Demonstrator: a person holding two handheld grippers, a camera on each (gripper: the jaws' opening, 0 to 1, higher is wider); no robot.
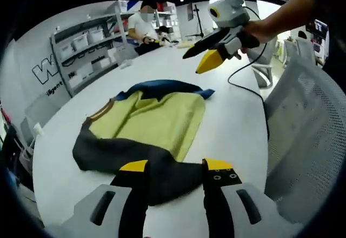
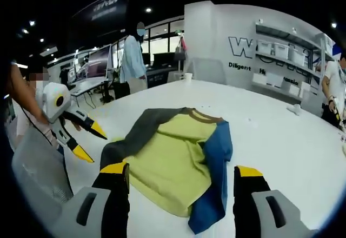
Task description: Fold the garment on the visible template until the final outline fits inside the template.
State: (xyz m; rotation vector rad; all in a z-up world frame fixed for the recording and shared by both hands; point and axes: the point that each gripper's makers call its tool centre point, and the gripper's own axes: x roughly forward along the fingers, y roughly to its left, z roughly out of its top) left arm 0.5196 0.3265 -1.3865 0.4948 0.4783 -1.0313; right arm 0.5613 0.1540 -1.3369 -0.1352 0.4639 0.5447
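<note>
A partly folded yellow-green shirt (image 1: 157,121) with grey and blue sleeves lies on the white table (image 1: 232,124) ahead of both grippers. The left gripper (image 1: 175,167) spreads wide, jaws empty, over the grey sleeve (image 1: 124,154). The right gripper (image 2: 181,173) gapes wide near the blue sleeve (image 2: 216,162). The left gripper view catches a white mesh chair (image 1: 303,135) beside the table.

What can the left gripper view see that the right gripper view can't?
Left gripper view: a white mesh chair beside the table, a cable trailing from the right claw, and a hand holding it.

Right gripper view: a standing person by desks with monitors, and the left claw hanging open.

Both: the yellow, grey and blue shirt on the white table, wall shelves with bins, and open claws over the shirt.
</note>
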